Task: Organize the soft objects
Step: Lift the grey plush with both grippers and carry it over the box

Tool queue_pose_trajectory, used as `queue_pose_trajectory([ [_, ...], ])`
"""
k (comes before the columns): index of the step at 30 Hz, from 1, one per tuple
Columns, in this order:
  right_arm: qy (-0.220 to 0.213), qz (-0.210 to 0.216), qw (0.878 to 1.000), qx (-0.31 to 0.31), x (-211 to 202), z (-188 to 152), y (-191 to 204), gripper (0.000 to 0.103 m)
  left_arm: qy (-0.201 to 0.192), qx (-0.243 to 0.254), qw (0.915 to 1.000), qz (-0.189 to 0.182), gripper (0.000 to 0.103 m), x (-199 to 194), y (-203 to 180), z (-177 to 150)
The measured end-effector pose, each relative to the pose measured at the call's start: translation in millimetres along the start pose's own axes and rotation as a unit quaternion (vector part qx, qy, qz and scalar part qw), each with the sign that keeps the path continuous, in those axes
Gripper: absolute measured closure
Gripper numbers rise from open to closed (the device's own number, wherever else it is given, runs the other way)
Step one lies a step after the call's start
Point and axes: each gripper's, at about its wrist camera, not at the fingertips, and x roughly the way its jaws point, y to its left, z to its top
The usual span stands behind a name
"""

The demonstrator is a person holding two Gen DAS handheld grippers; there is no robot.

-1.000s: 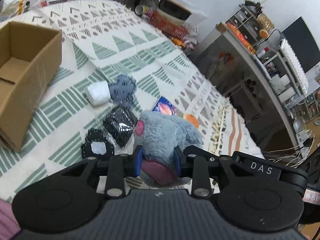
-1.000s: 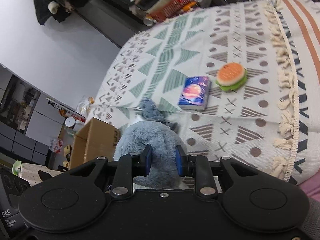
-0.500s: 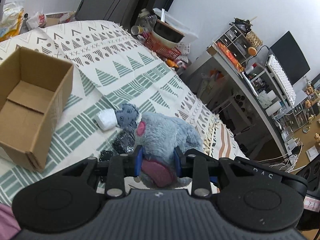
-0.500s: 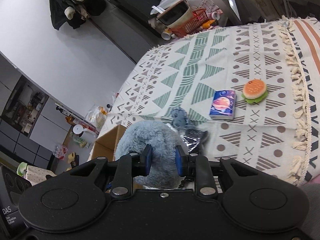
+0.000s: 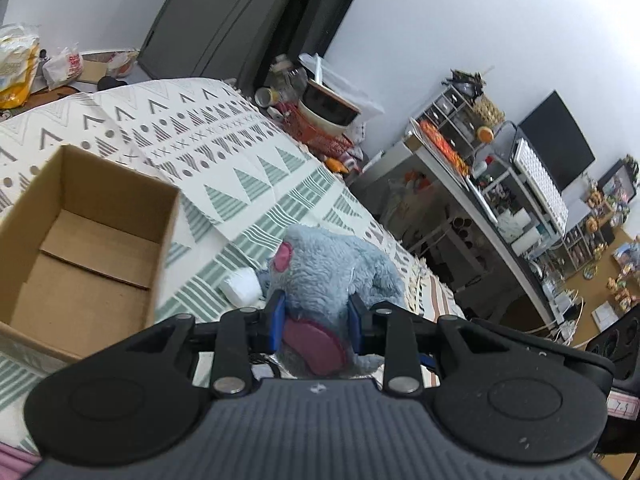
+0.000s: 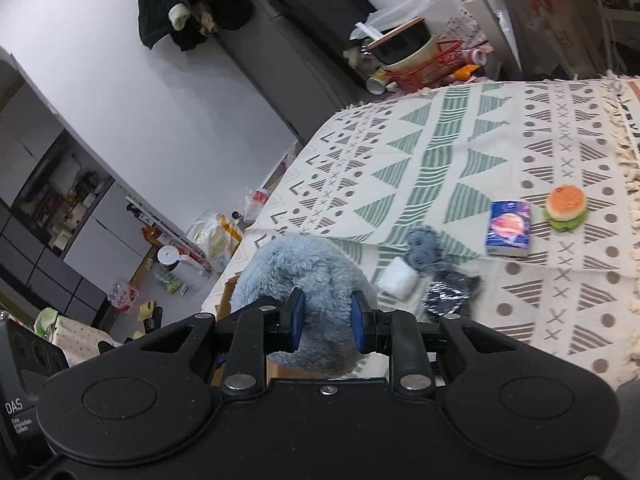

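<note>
A fluffy grey-blue plush toy (image 5: 332,268) with pink patches hangs above the patterned bed cover. My left gripper (image 5: 316,320) is shut on its pink-footed end, and my right gripper (image 6: 326,318) is shut on its furry other end (image 6: 296,272). An open, empty cardboard box (image 5: 80,248) sits on the cover just left of the toy. On the cover lie a white roll (image 6: 398,280), a small grey soft item (image 6: 422,246), a shiny dark packet (image 6: 448,298), a blue tissue pack (image 6: 508,228) and a burger-shaped toy (image 6: 566,208).
The patterned cover (image 5: 224,152) has a fringed edge (image 6: 628,160) on the right. Beyond the bed stand a red basket with a pot (image 5: 328,120), a cluttered desk and shelves (image 5: 500,184), and a dark cabinet (image 5: 240,20). Bags and clutter lie on the floor (image 6: 192,256).
Both grippers have lifted the plush toy up and toward the cardboard box. The small items stay on the cover, farther below.
</note>
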Motion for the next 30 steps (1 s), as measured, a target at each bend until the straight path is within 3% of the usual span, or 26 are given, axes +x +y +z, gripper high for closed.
queue_pose_trajectory([
  [13, 0.018, -0.012, 0.998, -0.057, 48.0, -27.6, 70.8, 0.079, -0.028, -0.053, 0.9981, -0.012, 0.072, -32.1, 87.4, 10.7],
  [22, 0.034, 0.006, 0.996, -0.078, 84.8, -42.9, 105.7, 0.079, -0.046, -0.086, 0.9952, 0.013, 0.072, -49.0, 133.0, 19.8],
  [30, 0.053, 0.000, 0.995, -0.079, 118.0, -57.2, 113.8, 0.079, -0.036, -0.124, 0.9909, 0.037, 0.072, -42.4, 165.4, 17.5],
])
